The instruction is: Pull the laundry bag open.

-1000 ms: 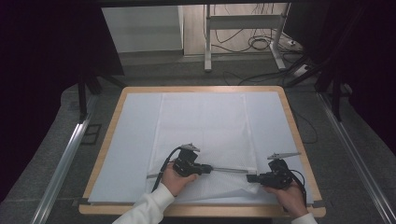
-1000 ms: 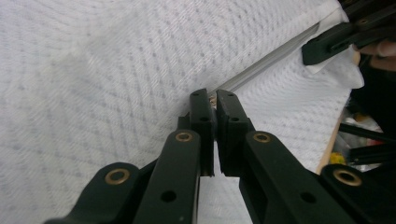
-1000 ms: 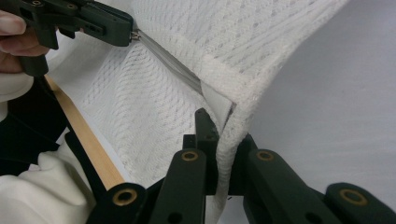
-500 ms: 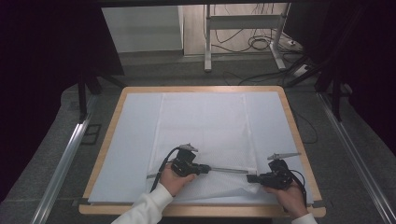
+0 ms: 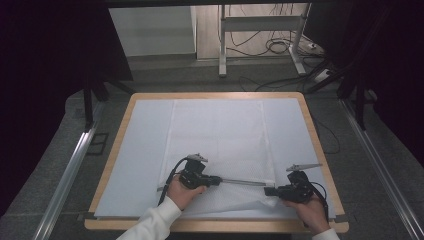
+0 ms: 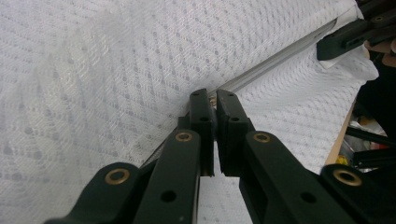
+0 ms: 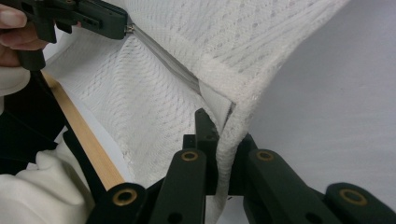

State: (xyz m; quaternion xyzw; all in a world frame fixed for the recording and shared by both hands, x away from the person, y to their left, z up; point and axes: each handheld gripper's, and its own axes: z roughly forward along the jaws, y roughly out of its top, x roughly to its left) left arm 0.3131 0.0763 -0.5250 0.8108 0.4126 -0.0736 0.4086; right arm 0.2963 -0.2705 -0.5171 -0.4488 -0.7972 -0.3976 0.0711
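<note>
Flanking mesh bag (image 5: 220, 145): wooden table rim (image 5: 112, 150)

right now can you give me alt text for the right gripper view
The right claw is shut on the corner of a white mesh laundry bag, pinching the end of its zipper. At upper left the left claw grips the zipper pull, above the table's wooden edge.

The high view is evenly lit over the table (image 5: 320, 150), while its surroundings from nine to three o'clock fall into near black. No glare shows on the white mesh cloth (image 5: 220, 135). Both gripper views are bright and soft, with the black jaws at six o'clock slightly blurred and the weave sharper beyond.
</note>
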